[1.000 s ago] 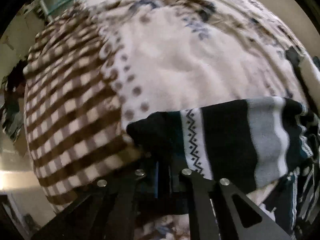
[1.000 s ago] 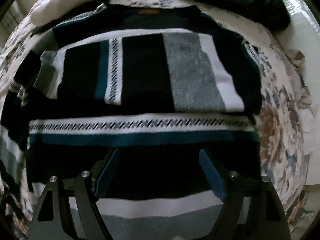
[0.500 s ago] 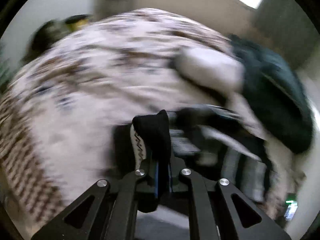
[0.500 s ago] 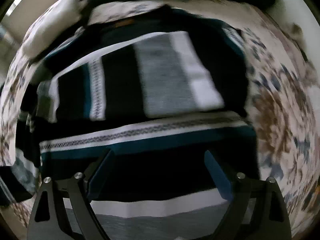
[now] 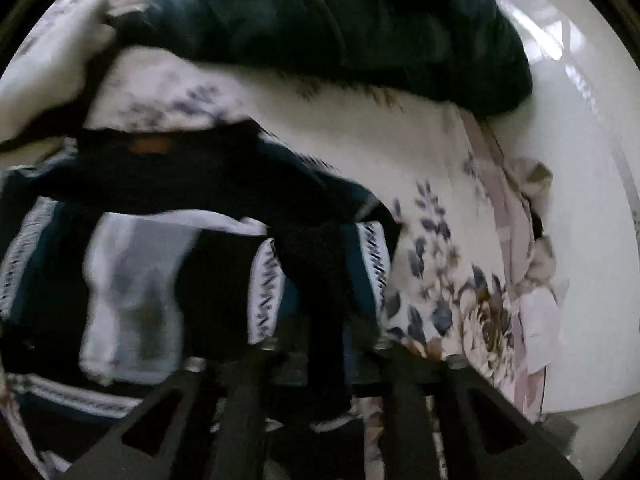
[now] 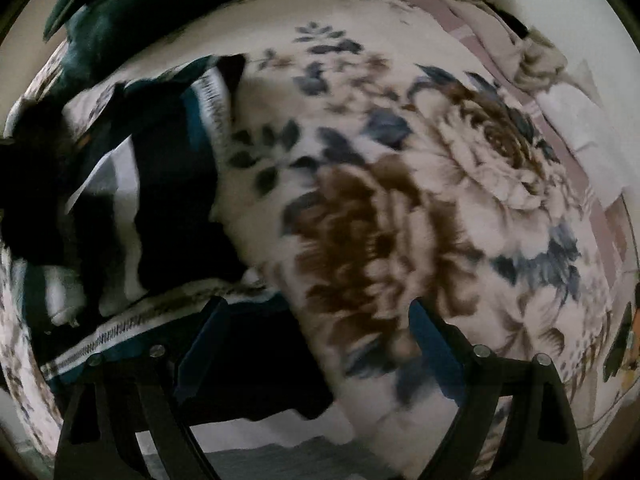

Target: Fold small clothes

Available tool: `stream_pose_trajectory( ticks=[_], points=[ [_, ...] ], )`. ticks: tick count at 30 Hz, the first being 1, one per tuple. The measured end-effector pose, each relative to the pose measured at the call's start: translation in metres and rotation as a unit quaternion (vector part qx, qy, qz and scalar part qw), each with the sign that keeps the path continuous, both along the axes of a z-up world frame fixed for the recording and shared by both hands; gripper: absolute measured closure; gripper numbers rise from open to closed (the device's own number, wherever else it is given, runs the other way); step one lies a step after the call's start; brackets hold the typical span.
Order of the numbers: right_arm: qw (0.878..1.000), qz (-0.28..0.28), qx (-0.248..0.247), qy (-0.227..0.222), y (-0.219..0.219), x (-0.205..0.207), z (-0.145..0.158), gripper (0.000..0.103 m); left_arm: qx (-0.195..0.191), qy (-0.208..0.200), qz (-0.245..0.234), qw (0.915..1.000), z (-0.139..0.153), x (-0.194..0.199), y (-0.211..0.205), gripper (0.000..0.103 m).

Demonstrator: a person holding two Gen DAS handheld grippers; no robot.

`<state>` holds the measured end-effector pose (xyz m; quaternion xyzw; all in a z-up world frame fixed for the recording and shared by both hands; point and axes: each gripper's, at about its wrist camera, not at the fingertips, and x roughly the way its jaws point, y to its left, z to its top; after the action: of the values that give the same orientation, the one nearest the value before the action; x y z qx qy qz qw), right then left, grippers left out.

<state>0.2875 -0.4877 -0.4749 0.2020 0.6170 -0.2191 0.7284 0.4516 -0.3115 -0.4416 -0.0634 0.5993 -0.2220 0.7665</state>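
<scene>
On the floral blanket, left tongs pinch the striped sweater — right tongs agape.

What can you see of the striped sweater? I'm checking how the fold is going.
The striped sweater is a soft knit in black, grey, white and teal bands with zigzag trim. It lies partly folded on the floral blanket, below a dark green garment. The left gripper is shut on a black fold of it. The right gripper is open above its near edge, not pinching it.
</scene>
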Motion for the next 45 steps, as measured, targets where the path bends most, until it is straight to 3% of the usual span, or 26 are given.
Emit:
stream_pose_trajectory(
  ticks=[2,3,5,6,9,11,13,15,18,19,20,21,22,23,27,31,33,35,38,41,45],
  points=[
    [1.0,-0.004,0.009,-0.004,-0.013,-0.002,0.003,0.01,-0.024,0.012,0.006,0.9996,-0.001,-0.001,0.0,0.046],
    [1.0,-0.005,0.022,-0.01,-0.02,-0.003,0.005,0.01,-0.042,0.007,0.017,0.9989,0.006,-0.004,0.011,0.042],
    [0.999,-0.011,0.044,-0.021,-0.029,-0.006,0.012,0.01,-0.049,-0.009,0.03,0.9983,0.02,-0.006,0.033,0.021],
    [0.997,-0.017,0.061,-0.032,-0.034,-0.006,0.017,0.01,-0.048,-0.018,0.041,0.9978,0.027,-0.007,0.049,0.015],
    [0.992,-0.025,0.106,-0.071,-0.042,0.0,0.034,0.01,-0.013,-0.054,0.096,0.9938,0.047,-0.012,0.121,0.014],
    [0.986,-0.028,0.134,-0.094,-0.041,0.01,0.042,0.01,0.037,-0.067,0.15,0.9857,0.047,-0.008,0.181,0.012],
    [0.981,-0.027,0.158,-0.109,-0.04,0.031,0.044,0.01,0.086,-0.062,0.194,0.9752,0.031,0.003,0.229,0.012],
    [0.976,-0.025,0.18,-0.117,-0.035,0.057,0.039,0.01,0.119,-0.024,0.225,0.9669,-0.005,0.023,0.268,0.012],
    [0.977,-0.018,0.181,-0.109,-0.024,0.092,0.02,0.013,0.157,0.0,0.238,0.9586,-0.044,0.046,0.296,0.012],
    [0.978,-0.012,0.18,-0.102,-0.018,0.103,0.012,0.027,0.161,0.003,0.237,0.958,-0.05,0.052,0.301,0.012],
    [0.979,-0.003,0.18,-0.093,-0.014,0.111,0.004,0.051,0.167,0.005,0.235,0.9575,-0.057,0.057,0.304,0.012],
    [0.981,0.005,0.176,-0.083,-0.009,0.118,-0.001,0.065,0.172,0.005,0.23,0.9578,-0.062,0.061,0.304,0.012],
    [0.983,0.017,0.165,-0.072,-0.002,0.125,-0.005,0.093,0.174,0.005,0.224,0.959,-0.066,0.063,0.303,0.012],
    [0.986,0.023,0.151,-0.069,0.0,0.127,-0.006,0.097,0.178,0.002,0.221,0.959,-0.069,0.064,0.302,0.012],
    [0.992,-0.002,0.092,-0.087,-0.013,0.124,0.008,0.099,0.175,0.005,0.219,0.9599,-0.071,0.066,0.305,0.012],
    [0.995,0.005,0.088,-0.047,-0.02,0.126,-0.006,0.099,0.135,-0.012,0.244,0.9601,-0.039,0.053,0.319,0.012],
    [0.995,0.001,0.091,-0.033,-0.02,0.127,-0.007,0.094,0.124,-0.02,0.242,0.9622,-0.026,0.046,0.318,0.012],
    [0.996,-0.006,0.073,-0.046,-0.019,0.124,0.006,0.072,0.129,-0.02,0.229,0.9645,-0.023,0.044,0.312,0.012],
    [0.994,-0.011,0.058,-0.088,-0.008,0.118,0.03,0.047,0.153,-0.011,0.2,0.9676,-0.04,0.047,0.302,0.012],
    [0.989,0.019,0.084,-0.119,0.019,0.118,0.037,0.046,0.22,0.006,0.164,0.9615,-0.074,0.046,0.302,0.012],
    [0.993,0.085,0.06,-0.047,0.05,0.129,0.002,0.046,0.192,0.018,0.183,0.9639,-0.091,0.031,0.326,0.007]
  ],
)
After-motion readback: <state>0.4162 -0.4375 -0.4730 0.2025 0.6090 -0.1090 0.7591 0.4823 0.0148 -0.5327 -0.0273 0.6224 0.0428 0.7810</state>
